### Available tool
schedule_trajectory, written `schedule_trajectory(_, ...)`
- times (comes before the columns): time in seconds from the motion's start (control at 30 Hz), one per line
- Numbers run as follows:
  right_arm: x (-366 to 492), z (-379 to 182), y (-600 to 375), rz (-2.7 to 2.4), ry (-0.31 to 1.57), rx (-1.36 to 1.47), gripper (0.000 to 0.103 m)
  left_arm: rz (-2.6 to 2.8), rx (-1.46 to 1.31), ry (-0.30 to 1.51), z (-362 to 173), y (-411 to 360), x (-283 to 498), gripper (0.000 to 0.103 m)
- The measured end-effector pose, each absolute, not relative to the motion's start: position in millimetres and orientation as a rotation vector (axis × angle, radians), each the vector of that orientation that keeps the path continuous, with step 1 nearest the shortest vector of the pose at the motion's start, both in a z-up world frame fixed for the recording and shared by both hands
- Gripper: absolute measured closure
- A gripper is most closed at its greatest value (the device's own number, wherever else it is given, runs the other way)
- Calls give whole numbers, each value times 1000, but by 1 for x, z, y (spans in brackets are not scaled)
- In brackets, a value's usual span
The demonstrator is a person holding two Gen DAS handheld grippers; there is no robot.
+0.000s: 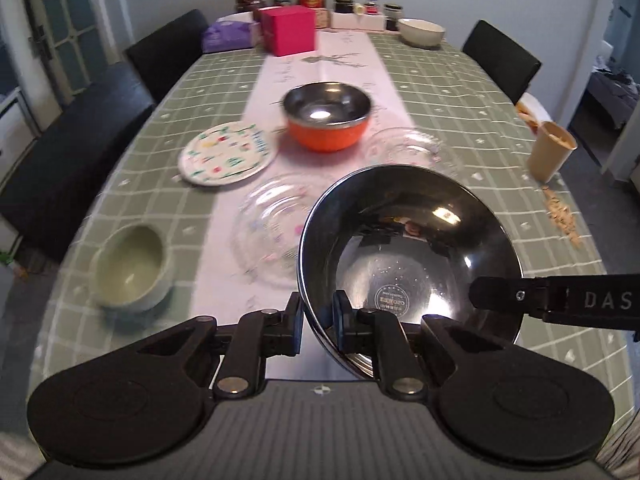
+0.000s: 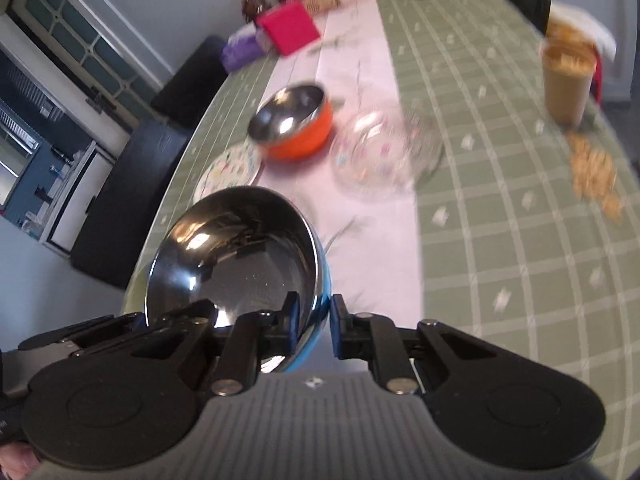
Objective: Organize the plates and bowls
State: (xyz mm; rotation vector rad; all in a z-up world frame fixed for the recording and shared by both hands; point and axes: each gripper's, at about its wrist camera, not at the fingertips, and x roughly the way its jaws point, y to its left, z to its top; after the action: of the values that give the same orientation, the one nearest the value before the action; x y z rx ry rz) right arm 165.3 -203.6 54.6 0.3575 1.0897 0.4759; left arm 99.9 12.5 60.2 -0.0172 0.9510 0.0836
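Observation:
A steel bowl with a blue outside [image 1: 408,240] hangs tilted above the near end of the table, held from both sides. My left gripper [image 1: 318,312] is shut on its near-left rim, one pad inside and one outside. My right gripper [image 2: 314,320] is shut on the opposite rim of the same bowl [image 2: 240,248]. Further along the runner sit an orange bowl with a steel lining [image 1: 326,120], a patterned paper plate [image 1: 228,154] and two clear glass dishes [image 1: 272,228] [image 1: 404,148]. A pale green bowl [image 1: 130,268] stands near left.
A beige cup [image 1: 550,152] stands at the right edge with spilled cereal [image 1: 564,216] beside it. At the far end are a white bowl [image 1: 420,32], a pink box [image 1: 288,30], bottles and jars. Black chairs [image 1: 76,152] line the left side.

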Motion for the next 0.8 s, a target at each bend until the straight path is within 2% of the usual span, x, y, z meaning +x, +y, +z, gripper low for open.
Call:
schedule_trajectory(0.2,130,59,-156,538,1086,230,89,121,-166,994,42,60,58,84)
schedule_trajectory(0.37,120,41,-125,528,1104,154,90,177,-242,1030,19,85,55,86)
schedule_trajectory(0.53,114,22,-104,495,1116,123,90,242,-206,1041,4,92,49,87)
schedule_trajectory(0.8,95,7,-95,426,1077,154,90,245,-307,1090,-14,110,44,89)
